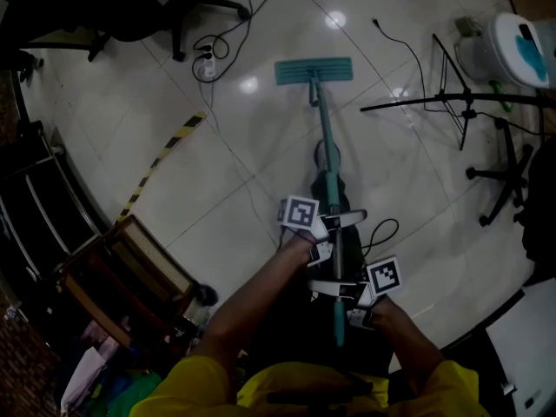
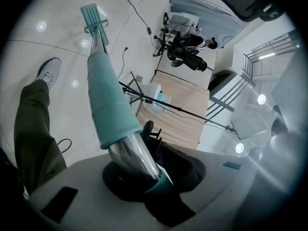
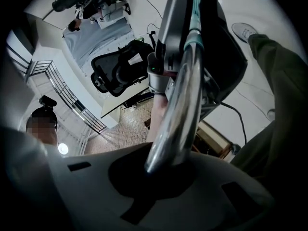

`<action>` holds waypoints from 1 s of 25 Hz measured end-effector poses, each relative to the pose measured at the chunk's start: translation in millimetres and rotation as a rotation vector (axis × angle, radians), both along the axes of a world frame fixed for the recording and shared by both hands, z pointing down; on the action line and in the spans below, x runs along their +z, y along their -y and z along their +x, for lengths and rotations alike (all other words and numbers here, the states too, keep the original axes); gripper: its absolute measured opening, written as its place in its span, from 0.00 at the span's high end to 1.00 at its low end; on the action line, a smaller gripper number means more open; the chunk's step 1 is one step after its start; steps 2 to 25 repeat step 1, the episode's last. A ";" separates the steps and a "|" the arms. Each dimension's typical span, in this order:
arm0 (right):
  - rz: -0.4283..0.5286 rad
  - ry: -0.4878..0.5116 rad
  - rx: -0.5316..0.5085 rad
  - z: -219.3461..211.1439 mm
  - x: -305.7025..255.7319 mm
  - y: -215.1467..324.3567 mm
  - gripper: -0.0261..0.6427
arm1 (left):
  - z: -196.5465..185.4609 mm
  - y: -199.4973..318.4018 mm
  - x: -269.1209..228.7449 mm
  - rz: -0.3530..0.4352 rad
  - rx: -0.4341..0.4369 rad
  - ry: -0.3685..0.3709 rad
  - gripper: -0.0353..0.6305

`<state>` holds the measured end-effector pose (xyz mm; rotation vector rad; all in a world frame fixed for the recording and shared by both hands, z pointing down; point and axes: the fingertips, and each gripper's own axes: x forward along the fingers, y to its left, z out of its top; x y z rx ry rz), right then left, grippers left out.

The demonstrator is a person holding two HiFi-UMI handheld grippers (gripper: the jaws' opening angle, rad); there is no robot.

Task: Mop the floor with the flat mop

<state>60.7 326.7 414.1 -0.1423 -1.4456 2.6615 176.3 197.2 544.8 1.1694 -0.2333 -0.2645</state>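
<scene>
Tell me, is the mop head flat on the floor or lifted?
Flat: the mop head lies spread against the floor, handle slanting up.

We see a glossy, pale tiled floor (image 1: 261, 172) with the flat mop (image 1: 314, 71) resting its teal head flat on it. Just left of the mop head lies a white power strip (image 1: 207, 66) amid looping cables, with an office chair base (image 1: 178, 42) beyond. Yellow-and-black hazard tape (image 1: 165, 153) runs below-left of the mop head. A black tripod stand (image 1: 466, 115) stands to its right.
</scene>
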 end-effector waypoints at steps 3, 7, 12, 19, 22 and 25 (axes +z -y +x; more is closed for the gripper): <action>-0.002 -0.003 -0.001 1.0 0.7 -2.2 0.96 | 1.4 -2.2 0.6 -0.003 0.004 -0.001 0.78; -0.002 -0.003 -0.001 1.0 0.7 -2.2 0.96 | 1.4 -2.2 0.6 -0.003 0.004 -0.001 0.78; -0.002 -0.003 -0.001 1.0 0.7 -2.2 0.96 | 1.4 -2.2 0.6 -0.003 0.004 -0.001 0.78; -0.002 -0.003 -0.001 1.0 0.7 -2.2 0.96 | 1.4 -2.2 0.6 -0.003 0.004 -0.001 0.78; -0.002 -0.003 -0.001 1.0 0.7 -2.2 0.96 | 1.4 -2.2 0.6 -0.003 0.004 -0.001 0.78; -0.002 -0.003 -0.001 1.0 0.7 -2.2 0.96 | 1.4 -2.2 0.6 -0.003 0.004 -0.001 0.78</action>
